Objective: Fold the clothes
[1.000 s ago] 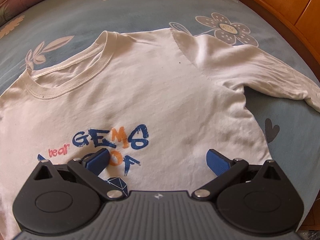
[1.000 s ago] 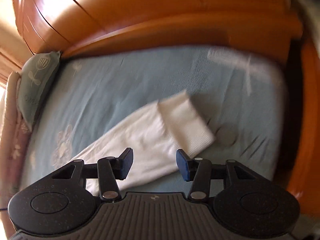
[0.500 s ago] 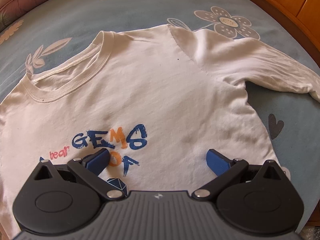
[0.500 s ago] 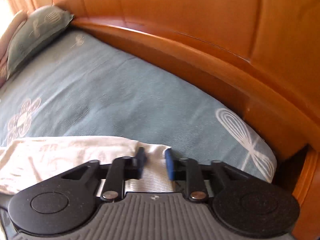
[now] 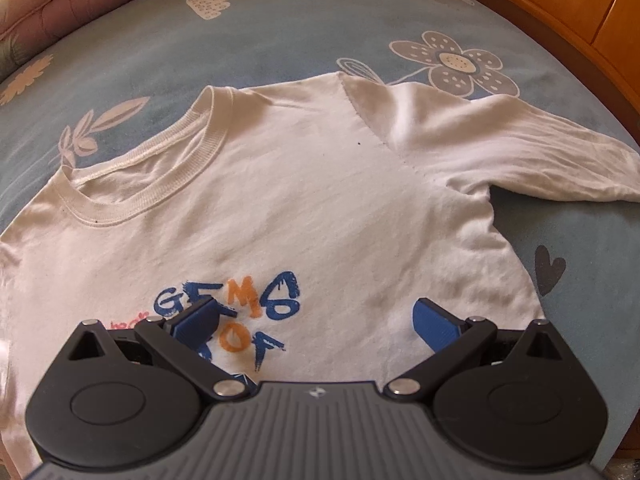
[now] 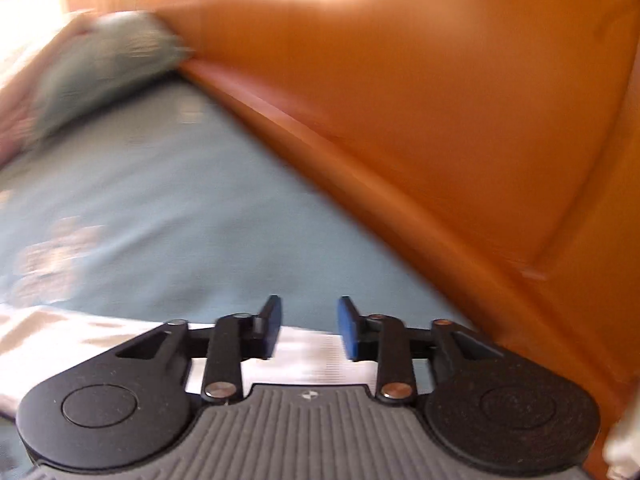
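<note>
Now the step in hand looks like dealing with the sleeve of the white shirt. The right gripper sits low in its own blurred view, jaws opening, with the ribbed cuff lying below and behind the blue pads and nothing pressed between them. To do it well I'd let the jaws clear the cuff fully before lifting off, so the fabric isn't dragged, and I'd leave the sleeve lying straight so the coming fold lands on a clean line along the shoulder seam. The left gripper hangs over the lower middle of its frame above the print, jaws spread wide and empty; it could press the body down there to stop the shirt sliding.

The shirt lies face up and mostly flat on the blue flowered bedspread, filling the centre and left of the left view, ribbed collar at centre left and the long sleeve reaching to the right edge. It is thin, soft and lightly creased, with blue and orange lettering at lower centre
</note>
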Available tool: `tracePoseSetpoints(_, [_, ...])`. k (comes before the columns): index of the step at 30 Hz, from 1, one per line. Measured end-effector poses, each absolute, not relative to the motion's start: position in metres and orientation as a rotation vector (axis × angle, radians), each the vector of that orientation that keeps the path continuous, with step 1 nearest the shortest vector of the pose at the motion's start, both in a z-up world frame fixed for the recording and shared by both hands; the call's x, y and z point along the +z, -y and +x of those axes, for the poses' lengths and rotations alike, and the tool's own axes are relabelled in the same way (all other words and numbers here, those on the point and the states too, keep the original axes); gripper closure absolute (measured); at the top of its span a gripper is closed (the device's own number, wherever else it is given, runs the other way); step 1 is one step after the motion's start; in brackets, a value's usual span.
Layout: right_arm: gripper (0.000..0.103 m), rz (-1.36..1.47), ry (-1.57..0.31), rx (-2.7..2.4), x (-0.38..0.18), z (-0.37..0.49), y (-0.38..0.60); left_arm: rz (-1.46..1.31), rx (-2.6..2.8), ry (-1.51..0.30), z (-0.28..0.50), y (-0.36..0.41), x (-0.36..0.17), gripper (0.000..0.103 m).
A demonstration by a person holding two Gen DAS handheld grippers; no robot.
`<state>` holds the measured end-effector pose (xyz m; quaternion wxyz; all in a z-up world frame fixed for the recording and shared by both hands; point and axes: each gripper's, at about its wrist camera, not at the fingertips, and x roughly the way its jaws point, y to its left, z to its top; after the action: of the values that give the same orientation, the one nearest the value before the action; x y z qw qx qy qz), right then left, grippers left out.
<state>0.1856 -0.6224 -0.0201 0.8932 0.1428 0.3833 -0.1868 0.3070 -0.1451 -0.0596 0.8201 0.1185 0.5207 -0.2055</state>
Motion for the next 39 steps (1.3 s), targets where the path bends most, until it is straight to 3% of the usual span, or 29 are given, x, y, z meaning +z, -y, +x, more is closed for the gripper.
tracePoseSetpoints(4, [0.052, 0.315, -0.79, -0.062, -0.029, 0.243, 0.547, 0.233, -0.394, -1.101, 0.309, 0.135, -0.059, 0.001])
tracePoseSetpoints(6, [0.043, 0.309, -0.792, 0.044, -0.036, 0.271, 0.508, 0.222, -0.378, -1.093, 0.309, 0.129, -0.058, 0.001])
tracePoseSetpoints(9, [0.037, 0.31, -0.81, 0.177, -0.048, 0.306, 0.456, 0.203, -0.354, -1.096, 0.308, 0.117, -0.059, 0.001])
tracePoseSetpoints(14, [0.037, 0.265, -0.898, 0.23, -0.073, 0.332, 0.403, 0.158, -0.329, -1.095, 0.305, 0.094, -0.06, 0.001])
tracePoseSetpoints(20, [0.037, 0.22, -0.876, 0.085, -0.068, 0.356, 0.42, 0.1, -0.296, -1.095, 0.299, 0.067, -0.063, 0.001])
tracePoseSetpoints(27, [0.026, 0.291, -0.859, 0.161, -0.035, 0.309, 0.392, 0.041, -0.303, -1.095, 0.301, 0.045, -0.065, 0.001])
tracePoseSetpoints(33, [0.028, 0.363, -0.913, 0.109, -0.063, 0.267, 0.388, 0.056, -0.348, -1.102, 0.303, 0.041, -0.067, 0.001])
tracePoseSetpoints(39, [0.026, 0.433, -0.943, -0.125, -0.049, 0.23, 0.437, 0.091, -0.388, -1.107, 0.306, 0.037, -0.069, 0.001])
